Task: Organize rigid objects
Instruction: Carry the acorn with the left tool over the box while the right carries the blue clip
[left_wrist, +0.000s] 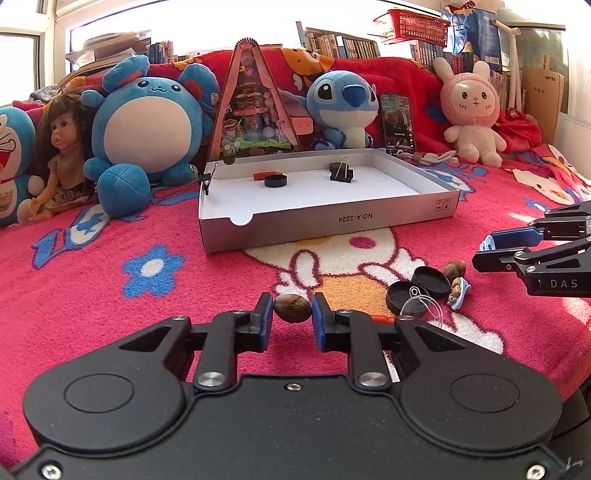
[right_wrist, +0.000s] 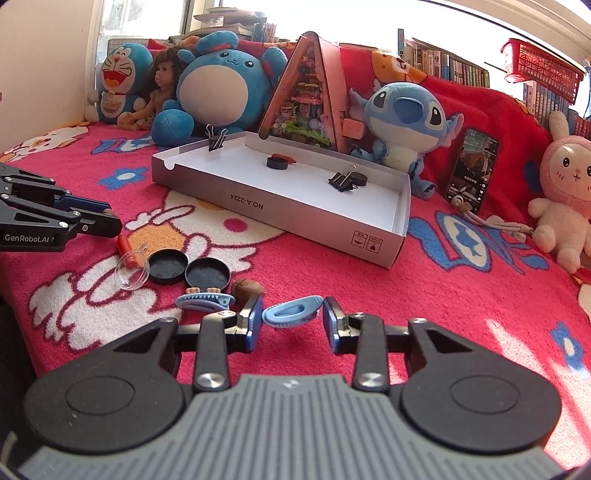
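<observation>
Nearest you, your left gripper (left_wrist: 292, 314) has its blue-padded fingers clamped on a small brown nut-like shell (left_wrist: 291, 309), held just above the pink cartoon-print blanket (left_wrist: 110, 295). Your right gripper (right_wrist: 293, 314) brackets a light blue plastic hair clip (right_wrist: 290, 313): the left pad touches it, but a sliver of gap shows at the right pad, so you cannot count it as gripped yet.

Just beyond the grippers lies the remaining clutter on the blanket: a second blue toothed hair clip (right_wrist: 205, 300), another brown nut (right_wrist: 247, 289), two round black caps (right_wrist: 186, 267) lying open side up, a clear round plastic lid (right_wrist: 132, 272) and a small orange-red piece (right_wrist: 125, 249) beside it.

Farther off sits the shallow grey cardboard box (left_wrist: 332, 225) with the white inside, where a black cap (left_wrist: 275, 181), an orange-red piece (left_wrist: 266, 174) and a black binder clip (left_wrist: 341, 170) already lie; another binder clip (right_wrist: 216, 138) grips its rim.

You appear to be at the pick-up step, roughly midway through the sorting. Next, the right jaws likely need to finish closing on the clip; then lift both items clear of the blanket, carry them over the box's near wall and release them onto the free white floor, away from the pieces already there. Mind the nut: rounded and hard, it may slip if the grip eases.
</observation>
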